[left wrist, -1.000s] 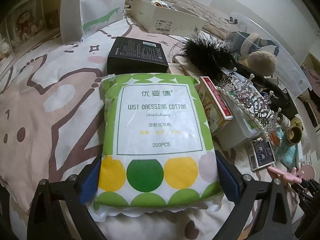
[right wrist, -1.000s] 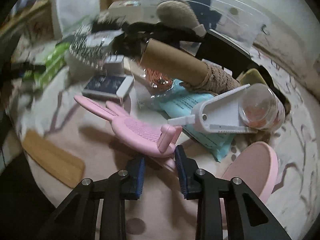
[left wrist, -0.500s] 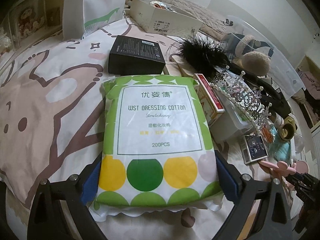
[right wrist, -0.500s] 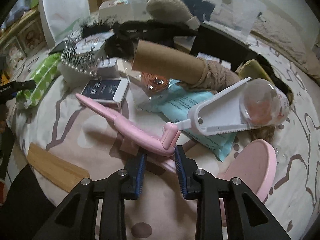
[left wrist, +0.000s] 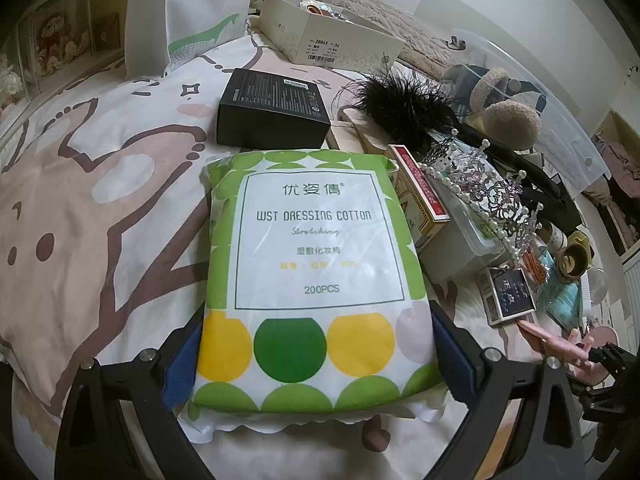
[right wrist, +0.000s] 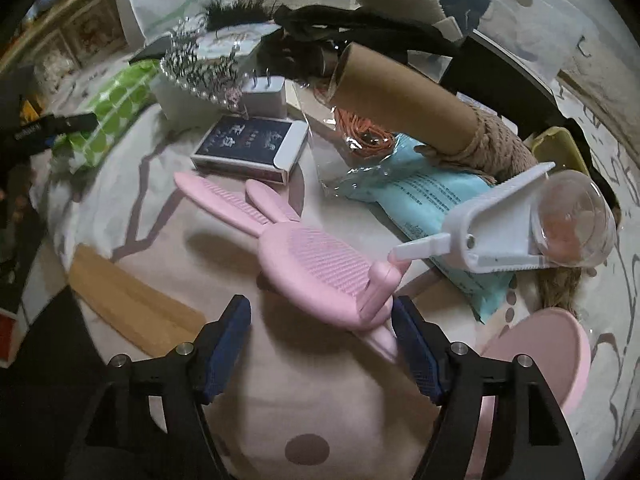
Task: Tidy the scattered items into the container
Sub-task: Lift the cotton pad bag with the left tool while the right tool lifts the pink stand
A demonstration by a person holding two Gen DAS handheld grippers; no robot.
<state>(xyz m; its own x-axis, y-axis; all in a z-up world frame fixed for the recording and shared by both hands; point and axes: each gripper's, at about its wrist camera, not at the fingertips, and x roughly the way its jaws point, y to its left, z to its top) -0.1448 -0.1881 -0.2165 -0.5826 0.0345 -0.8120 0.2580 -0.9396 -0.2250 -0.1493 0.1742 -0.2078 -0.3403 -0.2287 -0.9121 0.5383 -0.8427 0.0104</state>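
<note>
cotton pack (left wrist: 312, 280) clamped, left hand-held gripper (left wrist: 316, 352) | right hand-held gripper (right wrist: 320, 332) opening, pink brush (right wrist: 316, 268) between; only its view shows this

Left tongs (left wrist: 316, 356) clamped wide — right tongs (right wrist: 322, 344) opening, angled downward

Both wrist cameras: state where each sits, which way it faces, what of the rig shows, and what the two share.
Left wrist: sits on the left tongs, looking forward and down the bed; its black arms and blue pads clamp the green-dotted cotton pad pack.
Right wrist: sits on the right tongs, angled down; its jaws are opening around the pink rabbit-eared plastic brush.
Shared: the pack, brush, dark blue card box, pearl tiara.
</note>
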